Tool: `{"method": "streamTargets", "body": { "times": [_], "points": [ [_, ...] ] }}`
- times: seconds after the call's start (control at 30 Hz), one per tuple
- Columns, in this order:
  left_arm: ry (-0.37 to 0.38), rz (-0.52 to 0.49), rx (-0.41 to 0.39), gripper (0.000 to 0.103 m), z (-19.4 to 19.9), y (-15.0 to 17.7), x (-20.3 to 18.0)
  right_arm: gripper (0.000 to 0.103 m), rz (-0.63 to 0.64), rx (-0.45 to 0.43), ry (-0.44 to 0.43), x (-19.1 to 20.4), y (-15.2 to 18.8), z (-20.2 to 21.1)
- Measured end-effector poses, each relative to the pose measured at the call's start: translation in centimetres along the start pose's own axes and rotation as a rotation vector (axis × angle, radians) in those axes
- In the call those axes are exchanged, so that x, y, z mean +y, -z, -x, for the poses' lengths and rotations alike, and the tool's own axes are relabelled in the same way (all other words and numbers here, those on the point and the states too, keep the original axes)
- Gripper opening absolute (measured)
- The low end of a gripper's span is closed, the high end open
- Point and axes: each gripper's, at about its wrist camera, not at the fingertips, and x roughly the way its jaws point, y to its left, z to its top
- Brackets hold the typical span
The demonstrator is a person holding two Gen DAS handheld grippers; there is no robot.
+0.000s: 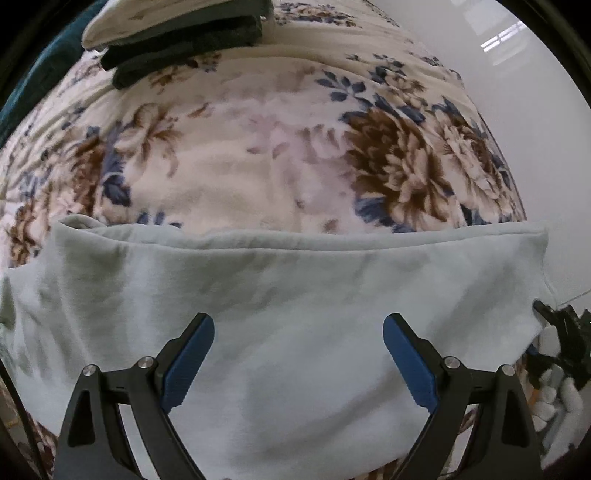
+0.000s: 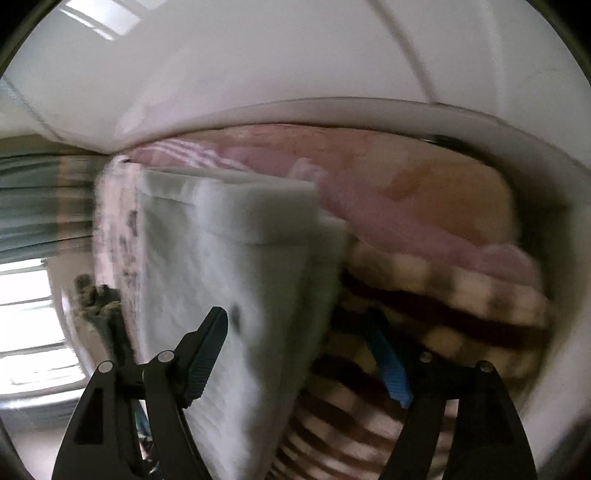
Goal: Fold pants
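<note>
Across the lower half of the left wrist view, the pale grey-green pants (image 1: 288, 295) lay spread flat on a floral blanket (image 1: 258, 155), their folded top edge running straight from nine o'clock to three o'clock. At eleven o'clock, far up the blanket, a stack of dark folded clothes (image 1: 184, 48) sat under a pale cushion (image 1: 155, 18). The left gripper (image 1: 298, 332) hovered over the pants at six o'clock with its blue-padded jaws spread wide and nothing between them. At four o'clock, just past the right edge of the pants, part of a second black tool (image 1: 565, 343) and a white-gloved hand (image 1: 557, 398) showed.

In the right wrist view, blurred by motion, a bright window (image 2: 29, 332) stood at nine o'clock. The pants (image 2: 229, 277) ran as a long folded strip from eleven o'clock down to six o'clock. The right gripper (image 2: 295, 325) was wide open; its left finger (image 2: 207, 354) overlapped the cloth in the picture, while the right one (image 2: 388, 365) stood clear of it over a brown-and-cream checked blanket (image 2: 424, 314). It gripped nothing. Pink bedding (image 2: 369, 192) filled the two o'clock area.
</note>
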Motion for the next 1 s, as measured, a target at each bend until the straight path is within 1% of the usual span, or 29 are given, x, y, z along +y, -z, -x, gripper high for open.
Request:
{"method": "streamTargets", "body": {
  "times": [0.1, 0.13, 0.2, 0.23, 0.27, 0.3, 0.33, 0.37, 0.4, 0.47, 0.57, 0.67, 0.73, 0.77, 0.8, 0.87, 0.93, 0.97, 1.0],
  "points": [
    [0.000, -0.012, 0.002, 0.094, -0.1, 0.0, -0.5, 0.077, 0.052, -0.022, -0.141, 1.4, -0.7, -0.7],
    [0.002, -0.017, 0.002, 0.094, -0.2, 0.0, -0.6, 0.077, 0.068, -0.012, -0.127, 1.6, -1.0, -1.6],
    [0.008, -0.027, 0.005, 0.094, -0.3, 0.0, -0.9, 0.080, 0.070, 0.039, -0.106, 1.5, -1.8, -4.2],
    [0.010, -0.030, 0.007, 0.094, -0.4, 0.0, -1.0, 0.082, 0.067, 0.033, -0.109, 1.5, -2.2, -5.0],
    [0.009, -0.035, 0.009, 0.094, -0.5, 0.0, -1.2, 0.086, 0.065, 0.018, -0.122, 1.8, -2.3, -5.2],
    [0.010, -0.034, 0.010, 0.094, -0.5, 0.0, -1.2, 0.084, 0.069, 0.012, -0.111, 2.5, -2.4, -5.2],
    [0.014, -0.032, 0.010, 0.094, -0.4, 0.0, -1.1, 0.076, 0.082, -0.001, -0.106, 3.0, -2.4, -5.1],
    [0.020, -0.024, 0.008, 0.094, -0.3, 0.0, -1.0, 0.027, 0.104, -0.018, -0.108, 3.7, -2.1, -4.7],
    [0.022, -0.017, 0.006, 0.094, -0.1, 0.0, -0.9, 0.022, 0.098, -0.019, -0.116, 4.1, -1.8, -4.3],
    [0.032, -0.002, 0.002, 0.094, 0.4, 0.1, -0.4, 0.021, 0.091, -0.060, -0.139, 5.4, -1.3, -3.0],
    [0.027, 0.027, -0.018, 0.094, 1.9, 0.4, 1.1, 0.021, 0.159, -0.114, -0.137, 9.0, 0.3, -0.1],
    [0.022, 0.081, -0.050, 0.094, 3.9, 0.8, 4.0, 0.021, 0.277, -0.163, -0.095, 13.9, 3.2, 3.1],
    [0.016, 0.120, -0.069, 0.094, 5.1, 1.2, 6.6, 0.021, 0.375, -0.184, -0.055, 17.6, 6.0, 4.5],
    [0.010, 0.150, -0.081, 0.094, 6.0, 1.7, 8.5, 0.021, 0.418, -0.192, -0.037, 19.1, 7.3, 4.9],
    [0.010, 0.172, -0.093, 0.094, 6.5, 2.0, 9.8, 0.021, 0.485, -0.193, -0.002, 21.1, 9.5, 5.1],
    [0.011, 0.205, -0.117, 0.094, 7.5, 2.7, 12.6, 0.021, 0.597, -0.210, 0.047, 24.0, 13.1, 4.9],
    [-0.034, 0.227, -0.136, 0.094, 8.5, 3.7, 16.1, 0.021, 0.718, -0.194, 0.099, 26.8, 17.6, 3.2],
    [-0.045, 0.233, -0.138, 0.094, 8.8, 3.9, 17.0, 0.021, 0.764, -0.190, 0.119, 27.9, 19.7, 2.1],
    [-0.056, 0.249, -0.141, 0.094, 9.2, 4.4, 18.7, 0.021, 0.830, -0.168, 0.143, 29.3, 22.7, 0.3]
  ]
}}
